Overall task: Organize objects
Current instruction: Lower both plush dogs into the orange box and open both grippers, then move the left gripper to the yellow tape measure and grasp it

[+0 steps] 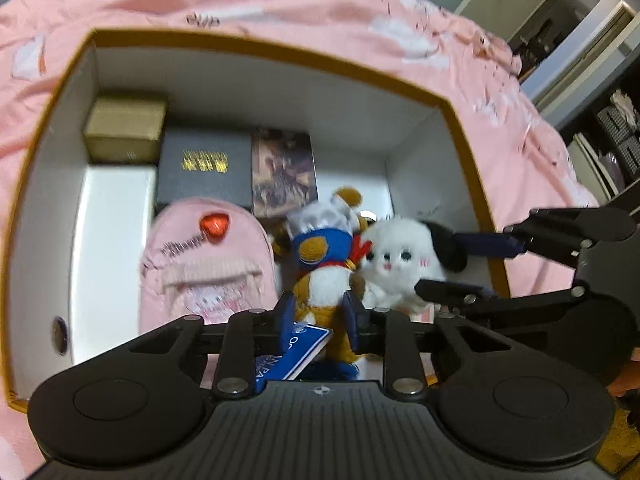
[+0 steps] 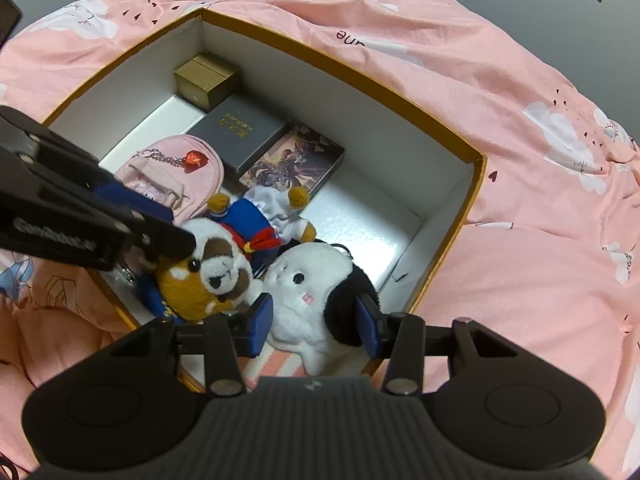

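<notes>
A brown and white plush in a blue sailor outfit (image 1: 320,280) (image 2: 208,276) lies in an orange-rimmed white box (image 1: 280,50) (image 2: 340,70). My left gripper (image 1: 319,312) (image 2: 176,232) is shut on its body, the blue pads pressing both sides. Right beside it lies a white plush with a black ear (image 1: 396,264) (image 2: 308,284). My right gripper (image 2: 314,320) (image 1: 440,266) is shut on that one, one pad on its white side and one on the black ear. The two plushes touch each other.
In the box are also a small gold box (image 2: 206,78), a black box with gold letters (image 2: 240,132), a picture-printed box (image 2: 294,162) and a pink mini backpack with a red heart (image 2: 172,176). A blue card (image 1: 300,344) lies under the brown plush. Pink bedding (image 2: 520,200) surrounds the box.
</notes>
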### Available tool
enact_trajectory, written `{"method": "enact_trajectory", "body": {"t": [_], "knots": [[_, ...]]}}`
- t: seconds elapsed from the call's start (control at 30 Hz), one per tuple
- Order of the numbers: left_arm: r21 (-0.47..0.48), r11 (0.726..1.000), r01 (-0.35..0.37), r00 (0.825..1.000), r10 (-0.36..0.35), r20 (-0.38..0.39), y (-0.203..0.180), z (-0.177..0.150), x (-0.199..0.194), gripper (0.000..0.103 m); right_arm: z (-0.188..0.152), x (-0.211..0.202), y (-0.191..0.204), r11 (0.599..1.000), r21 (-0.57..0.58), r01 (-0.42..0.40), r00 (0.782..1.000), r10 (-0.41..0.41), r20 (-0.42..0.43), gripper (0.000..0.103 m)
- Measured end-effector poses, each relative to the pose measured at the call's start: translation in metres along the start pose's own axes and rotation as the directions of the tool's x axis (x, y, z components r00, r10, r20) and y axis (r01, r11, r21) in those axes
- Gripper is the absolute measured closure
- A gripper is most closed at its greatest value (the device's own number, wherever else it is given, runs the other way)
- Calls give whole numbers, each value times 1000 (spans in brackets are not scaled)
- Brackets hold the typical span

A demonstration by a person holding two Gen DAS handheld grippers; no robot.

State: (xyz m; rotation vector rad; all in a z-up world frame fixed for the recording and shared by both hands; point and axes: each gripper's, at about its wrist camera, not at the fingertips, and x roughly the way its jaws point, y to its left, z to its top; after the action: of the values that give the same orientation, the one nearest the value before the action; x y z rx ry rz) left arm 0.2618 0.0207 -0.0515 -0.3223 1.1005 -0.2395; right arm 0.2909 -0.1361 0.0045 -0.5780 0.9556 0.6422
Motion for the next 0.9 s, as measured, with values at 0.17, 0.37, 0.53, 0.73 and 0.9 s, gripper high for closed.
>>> {"method": "enact_trajectory", "body": {"t": [0.17,0.37,0.53,0.73,0.9], "knots": [[-22,1000,-18,996,16,-82,-1,6,15,83,-2,1,-1,1000,9,-12,1000,12,-1,56],[-5,1000,-24,996,24,-83,-5,6,16,83,-5,5,4,1000,-3,-1,1000,1,-1,55],[54,998,-40,999,39,13,-11,0,0,82,-6,-2,4,1000,16,10,1000,-10,25,55],[190,982,-4,988,-25,154,-34,-24,-45,78,-17,-46,9,996,85,18,990,-30,139,55],[289,956,54,989,-92,118,-49,-60,-56,78,-44,-82,25,986,165,-15,972,-25,234,55]]}}
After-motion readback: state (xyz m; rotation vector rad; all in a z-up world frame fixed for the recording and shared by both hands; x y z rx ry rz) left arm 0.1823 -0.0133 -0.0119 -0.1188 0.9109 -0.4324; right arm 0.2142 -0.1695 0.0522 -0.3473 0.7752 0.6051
